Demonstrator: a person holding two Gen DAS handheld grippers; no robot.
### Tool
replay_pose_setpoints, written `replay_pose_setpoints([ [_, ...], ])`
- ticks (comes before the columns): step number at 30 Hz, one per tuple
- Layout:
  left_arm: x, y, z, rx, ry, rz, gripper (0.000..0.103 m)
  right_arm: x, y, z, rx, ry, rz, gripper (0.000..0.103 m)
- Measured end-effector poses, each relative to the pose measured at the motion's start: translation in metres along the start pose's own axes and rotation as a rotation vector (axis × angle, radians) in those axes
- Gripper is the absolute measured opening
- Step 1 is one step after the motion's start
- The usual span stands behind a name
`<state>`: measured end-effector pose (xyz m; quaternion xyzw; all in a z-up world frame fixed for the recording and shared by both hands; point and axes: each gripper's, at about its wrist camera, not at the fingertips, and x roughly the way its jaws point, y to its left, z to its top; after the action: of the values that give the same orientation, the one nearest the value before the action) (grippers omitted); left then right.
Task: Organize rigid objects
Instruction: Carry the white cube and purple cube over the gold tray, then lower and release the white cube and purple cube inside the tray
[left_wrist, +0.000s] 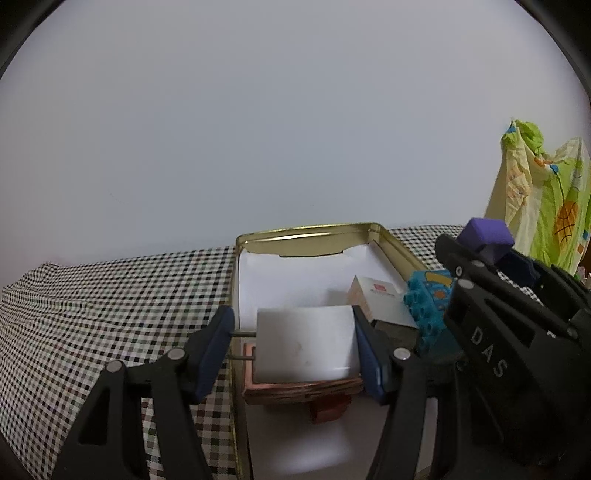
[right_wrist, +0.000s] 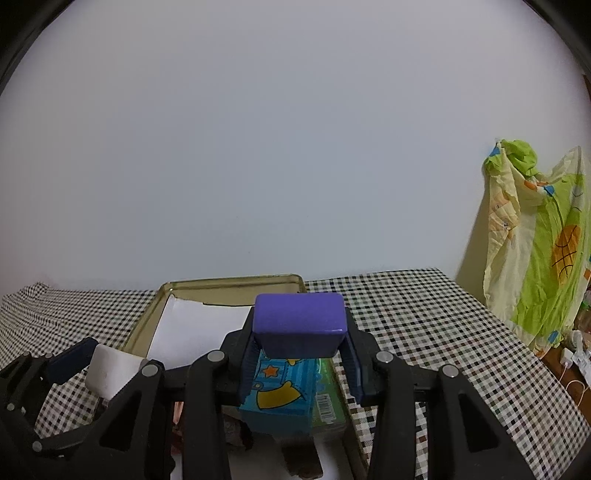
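Note:
A gold metal tin (left_wrist: 306, 236) lined with white paper sits open on the checked cloth; it also shows in the right wrist view (right_wrist: 229, 286). My left gripper (left_wrist: 295, 350) is shut on a white plug adapter (left_wrist: 306, 343), its prongs pointing left, held over a copper-coloured block (left_wrist: 303, 391) in the tin. My right gripper (right_wrist: 299, 365) is shut on a purple block (right_wrist: 301, 321), held above a blue toy brick box (right_wrist: 280, 391) in the tin. The right gripper with the purple block (left_wrist: 484, 236) shows at the right of the left wrist view.
A small white box with a red label (left_wrist: 376, 299) and the blue studded brick box (left_wrist: 428, 306) lie in the tin. A green and yellow cloth (right_wrist: 539, 236) hangs at the right. White plugs and cables (right_wrist: 576, 358) lie beyond the table's right edge.

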<state>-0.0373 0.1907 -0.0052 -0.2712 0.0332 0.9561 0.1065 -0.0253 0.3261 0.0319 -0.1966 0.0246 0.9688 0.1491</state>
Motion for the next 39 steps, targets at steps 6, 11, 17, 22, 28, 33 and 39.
replay_pose_setpoints([
  [6,0.007,-0.001,-0.004,0.002,0.038,-0.01,0.063,0.012,0.007,-0.001,-0.006,0.033,-0.009,0.043],
  [11,0.006,-0.003,-0.004,0.01,0.042,-0.009,0.063,0.017,0.011,0.0,-0.017,0.051,-0.006,0.043],
  [17,0.006,-0.008,-0.004,0.027,0.035,-0.008,0.063,0.022,0.014,0.0,-0.018,0.073,0.01,0.043],
  [22,0.006,-0.009,-0.003,0.017,0.048,-0.003,0.063,0.027,0.016,0.0,-0.014,0.111,0.038,0.043],
  [28,0.003,-0.014,-0.004,0.031,0.054,-0.013,0.063,0.03,0.009,0.0,0.017,0.125,0.05,0.043],
  [33,0.005,-0.011,-0.003,0.021,0.055,-0.004,0.063,0.031,0.012,-0.001,0.007,0.124,0.054,0.043],
  [39,0.005,-0.009,-0.004,0.008,0.053,-0.011,0.063,0.033,0.014,-0.001,0.004,0.126,0.071,0.043],
])
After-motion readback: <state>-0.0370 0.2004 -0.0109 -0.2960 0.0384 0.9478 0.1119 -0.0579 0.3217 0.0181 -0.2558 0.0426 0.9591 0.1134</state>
